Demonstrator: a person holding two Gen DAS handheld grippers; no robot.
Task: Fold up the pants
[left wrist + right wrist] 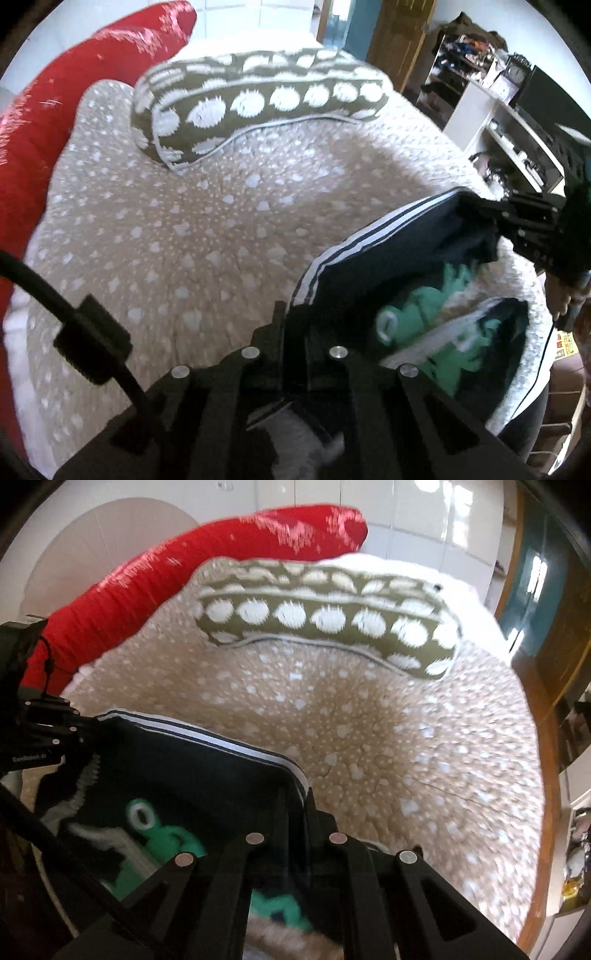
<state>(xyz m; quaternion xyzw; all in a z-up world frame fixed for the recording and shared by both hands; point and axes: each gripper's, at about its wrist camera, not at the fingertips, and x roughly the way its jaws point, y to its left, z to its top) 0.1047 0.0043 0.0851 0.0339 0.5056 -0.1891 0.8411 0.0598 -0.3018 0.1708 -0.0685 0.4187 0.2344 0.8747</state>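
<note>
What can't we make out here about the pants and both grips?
- Pants overall shape: both wrist views, lower part cut off by the tool bodies and frame edge.
- Green print: blurred in both views, design unreadable.
- Left tool contact point: fabric covers the tips; it looks closed on the striped edge.
- Right tool: same in the right wrist view.
- Shelf items: too small.
</note>
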